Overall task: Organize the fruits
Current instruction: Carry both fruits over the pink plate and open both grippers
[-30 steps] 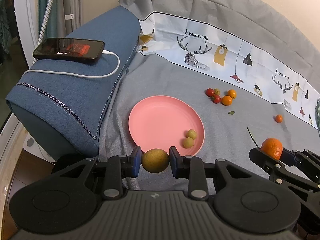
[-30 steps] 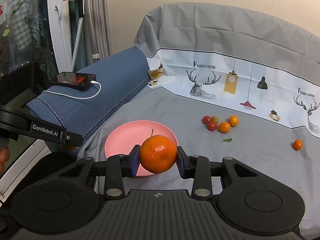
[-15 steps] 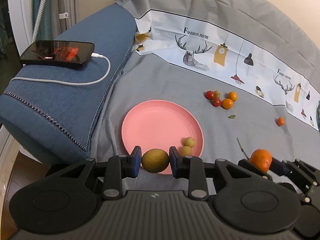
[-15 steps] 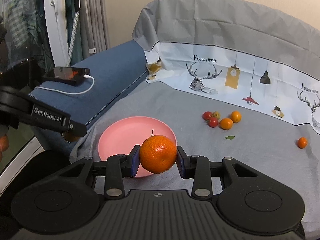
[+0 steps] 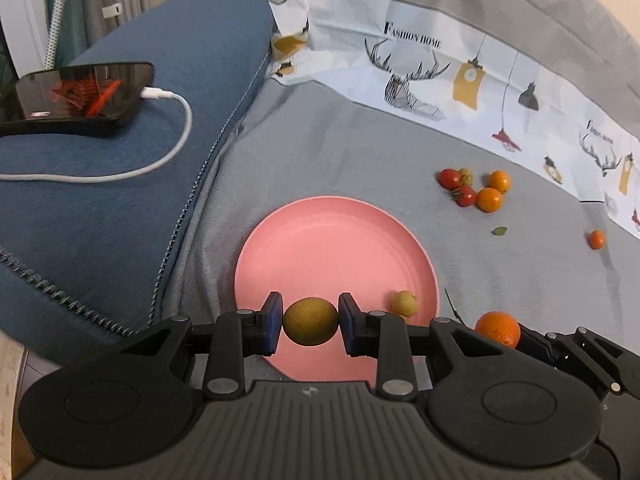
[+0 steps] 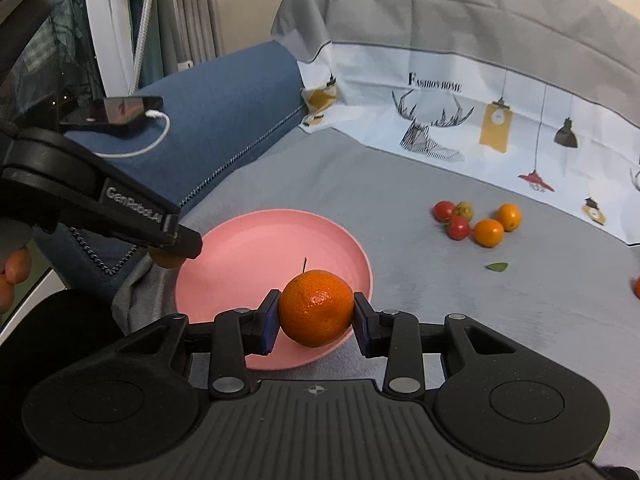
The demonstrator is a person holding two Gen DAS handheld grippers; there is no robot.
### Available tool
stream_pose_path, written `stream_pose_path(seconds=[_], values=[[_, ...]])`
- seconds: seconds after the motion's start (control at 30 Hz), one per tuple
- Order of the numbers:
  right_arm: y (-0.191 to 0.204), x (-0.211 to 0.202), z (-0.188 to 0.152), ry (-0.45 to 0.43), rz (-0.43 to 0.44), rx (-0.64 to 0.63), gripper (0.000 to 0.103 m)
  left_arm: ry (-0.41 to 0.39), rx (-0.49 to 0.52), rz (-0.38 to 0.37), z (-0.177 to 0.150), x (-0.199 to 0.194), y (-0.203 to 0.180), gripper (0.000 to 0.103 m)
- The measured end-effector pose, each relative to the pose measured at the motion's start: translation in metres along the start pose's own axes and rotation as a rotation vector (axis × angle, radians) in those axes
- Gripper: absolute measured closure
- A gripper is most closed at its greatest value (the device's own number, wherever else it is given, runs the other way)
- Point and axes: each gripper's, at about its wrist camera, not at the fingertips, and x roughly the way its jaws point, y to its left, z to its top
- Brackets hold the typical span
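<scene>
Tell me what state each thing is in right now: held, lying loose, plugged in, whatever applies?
Left gripper: shut on the kiwi, above the plate.
Right gripper: shut on the mandarin, at the plate's near edge.
Pink plate: flat on the cloth, with a small yellowish fruit in it.
Cherry tomatoes and small oranges: loose on the cloth.
Lone small orange: loose, apart.
Phone: screen lit, cable plugged in.

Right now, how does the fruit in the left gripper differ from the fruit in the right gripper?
The kiwi in the left gripper is dull brownish-green; the mandarin in the right gripper is bright orange. The kiwi looks smaller and oval, the mandarin rounder and bigger. The mandarin has a thin stem, the kiwi none. Both are clamped over the pink plate.
</scene>
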Motion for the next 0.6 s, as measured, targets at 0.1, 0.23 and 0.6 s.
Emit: stream_pose_path(seconds=[0.1, 0.23, 0.6], values=[[-0.002, 0.014, 0.002, 0.018, 0.003, -0.001, 0.064, 0.015, 0.006, 0.007, 0.006, 0.015, -0.001, 0.07], [-0.002, 0.029, 0.003, 0.034, 0.002, -0.009, 0.064, 0.03, 0.016, 0.016, 0.011, 0.031, -0.002, 0.07], [0.001, 0.065, 0.001, 0.077, 0.008, -0.072, 0.064, 0.086, 0.059, 0.047, 0.015, 0.074, -0.002, 0.07]])
